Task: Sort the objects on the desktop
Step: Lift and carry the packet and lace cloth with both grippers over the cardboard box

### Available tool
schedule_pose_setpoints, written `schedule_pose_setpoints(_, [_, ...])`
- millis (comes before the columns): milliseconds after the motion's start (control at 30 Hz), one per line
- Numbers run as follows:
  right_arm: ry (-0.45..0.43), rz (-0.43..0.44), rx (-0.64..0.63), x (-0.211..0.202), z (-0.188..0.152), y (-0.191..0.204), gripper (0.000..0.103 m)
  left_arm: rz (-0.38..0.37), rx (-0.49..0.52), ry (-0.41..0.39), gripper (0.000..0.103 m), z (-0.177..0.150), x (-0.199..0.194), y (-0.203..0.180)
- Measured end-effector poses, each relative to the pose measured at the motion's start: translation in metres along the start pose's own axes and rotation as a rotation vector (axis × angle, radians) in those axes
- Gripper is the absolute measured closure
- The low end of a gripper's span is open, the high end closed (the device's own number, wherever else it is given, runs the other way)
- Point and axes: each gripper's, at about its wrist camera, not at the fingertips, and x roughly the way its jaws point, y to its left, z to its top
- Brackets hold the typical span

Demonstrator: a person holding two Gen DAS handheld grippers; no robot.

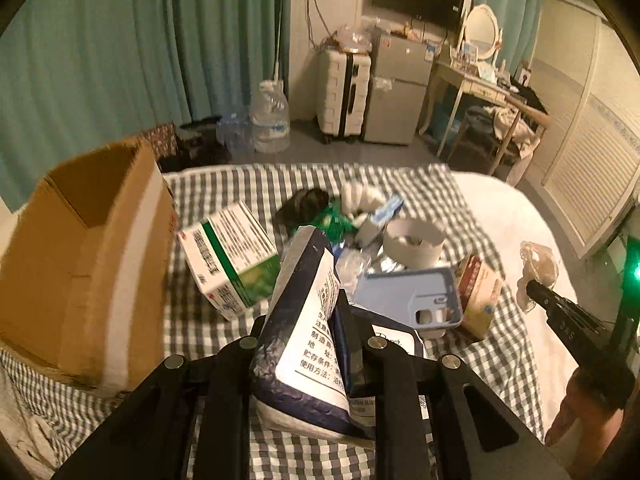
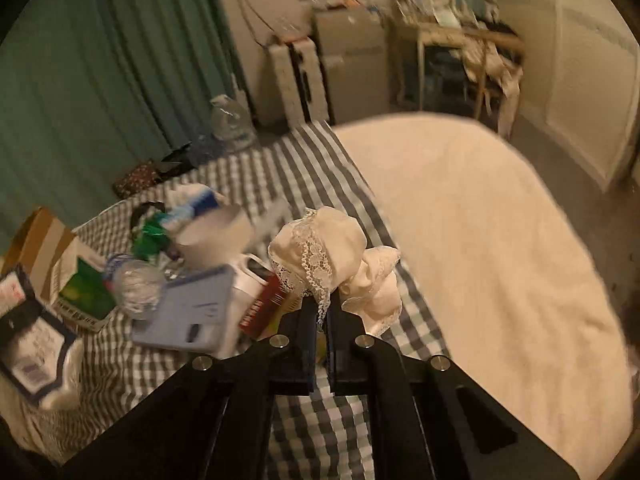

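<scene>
My left gripper (image 1: pixel 320 320) is shut on a navy-and-white packet (image 1: pixel 304 272) printed with text, held up above the checked cloth (image 1: pixel 224 184). An open cardboard box (image 1: pixel 80 264) stands close on its left. In the right wrist view my right gripper (image 2: pixel 322 304) is shut on a bunched cream lace cloth (image 2: pixel 320 248), lifted over the checked cloth's right edge. That right gripper (image 1: pixel 534 288) and its lace cloth (image 1: pixel 538 264) also show at the right of the left wrist view. The packet (image 2: pixel 32 340) appears at the far left of the right wrist view.
A pile lies on the checked cloth: a green-and-white carton (image 1: pixel 232 256), a blue phone case (image 1: pixel 408 296), a red-and-cream box (image 1: pixel 480 292), a white ring (image 1: pixel 416 248), crumpled plastic and black items. A white blanket (image 2: pixel 480 220) covers the right side. Bottles, suitcase and fridge stand beyond.
</scene>
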Motion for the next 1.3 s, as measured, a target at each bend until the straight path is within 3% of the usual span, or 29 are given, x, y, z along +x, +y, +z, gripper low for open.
schedule_pose_setpoints(667, [-0.225, 0.138, -0.105, -0.155, 0.033, 0.076, 0.1, 0.051, 0.004, -0.219, 0.084, 0.013, -0.112, 0.024])
schedule_pose_setpoints(1300, [-0.26, 0.216, -0.203, -0.183, 0.048, 0.156, 0.099, 0.096, -0.012, -0.288, 0.084, 0.032, -0.137, 0.074])
